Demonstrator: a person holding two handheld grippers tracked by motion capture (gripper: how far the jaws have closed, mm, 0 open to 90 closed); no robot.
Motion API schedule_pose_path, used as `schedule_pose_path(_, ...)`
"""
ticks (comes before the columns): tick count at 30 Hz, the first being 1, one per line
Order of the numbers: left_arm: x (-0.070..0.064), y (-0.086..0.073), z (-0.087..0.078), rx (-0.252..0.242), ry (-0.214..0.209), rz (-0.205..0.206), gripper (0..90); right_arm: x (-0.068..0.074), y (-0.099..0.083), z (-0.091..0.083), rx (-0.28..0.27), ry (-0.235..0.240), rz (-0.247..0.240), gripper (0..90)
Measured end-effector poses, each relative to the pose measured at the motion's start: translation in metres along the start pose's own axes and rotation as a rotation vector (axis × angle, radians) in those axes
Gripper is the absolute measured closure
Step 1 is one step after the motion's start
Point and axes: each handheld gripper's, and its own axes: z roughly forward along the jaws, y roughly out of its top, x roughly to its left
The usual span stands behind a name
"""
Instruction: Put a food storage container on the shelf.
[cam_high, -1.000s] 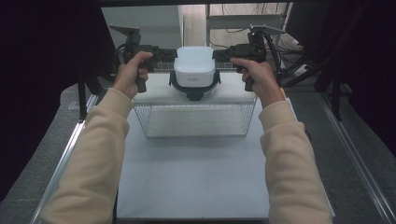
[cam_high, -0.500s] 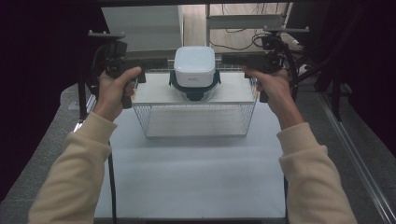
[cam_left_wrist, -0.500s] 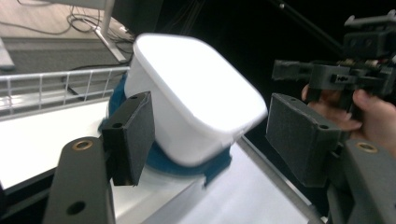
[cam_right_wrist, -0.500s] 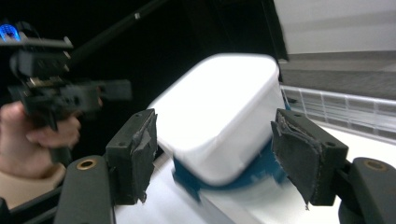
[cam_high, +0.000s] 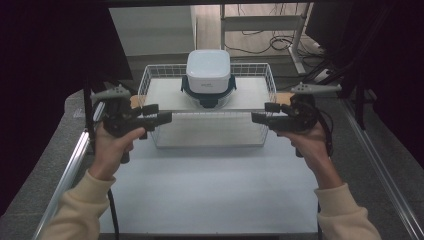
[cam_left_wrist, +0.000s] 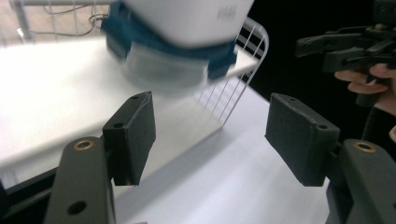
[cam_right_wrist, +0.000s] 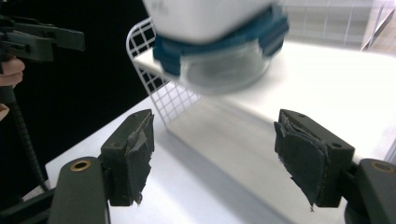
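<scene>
- Inside the white wire basket (cam_high: 150, 80) sits a white-lidded container (cam_high: 208, 72) (blue clips).
- Left gripper (cam_high: 159, 114): jaws apart, empty.
- Right gripper (cam_high: 262, 113): jaws apart, empty.

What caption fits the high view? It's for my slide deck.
Two hand-held claws, left and right, open beside a wire basket holding a blue-lidded container.

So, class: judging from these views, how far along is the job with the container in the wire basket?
Done: the stacked container sits in the wire basket. In hand: nothing; the left tongs and right tongs are open at the basket's near corners, holding nothing. Left: probably just moving clear, though that is a guess.
</scene>
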Motion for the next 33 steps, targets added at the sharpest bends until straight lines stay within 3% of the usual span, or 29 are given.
schedule_pose_path(1, 0.0, 0.0, 0.0, 0.0, 0.0, 0.0, 32.6, 0.0, -0.007, -0.001, 0.003, 0.0, 0.004, 27.8)
schedule_pose_path(4, -0.001, -0.025, 0.001, 0.022, 0.027, 0.009, 32.2, 0.001, -0.021, -0.002, 0.006, 0.007, 0.003, 27.4)
schedule_pose_path(11, 0.003, -0.085, 0.011, 0.086, 0.043, -0.023, 30.8, 0.005, -0.075, -0.006, 0.005, 0.003, 0.001, 25.3)
schedule_pose_path(19, 0.005, -0.131, 0.025, 0.148, 0.094, -0.01, 30.8, 0.001, -0.135, 0.002, 0.092, -0.029, 0.001, 21.3)
schedule_pose_path(23, 0.012, -0.145, 0.032, 0.187, 0.106, -0.021, 30.8, -0.006, -0.151, 0.009, 0.131, -0.049, 0.022, 20.2)
schedule_pose_path(26, 0.016, -0.146, 0.032, 0.181, 0.131, -0.023, 30.5, -0.005, -0.154, 0.014, 0.154, -0.072, 0.004, 18.7)
schedule_pose_path(33, 0.019, -0.148, 0.032, 0.164, 0.145, -0.023, 29.6, -0.003, -0.155, 0.016, 0.132, -0.1, -0.028, 14.4)
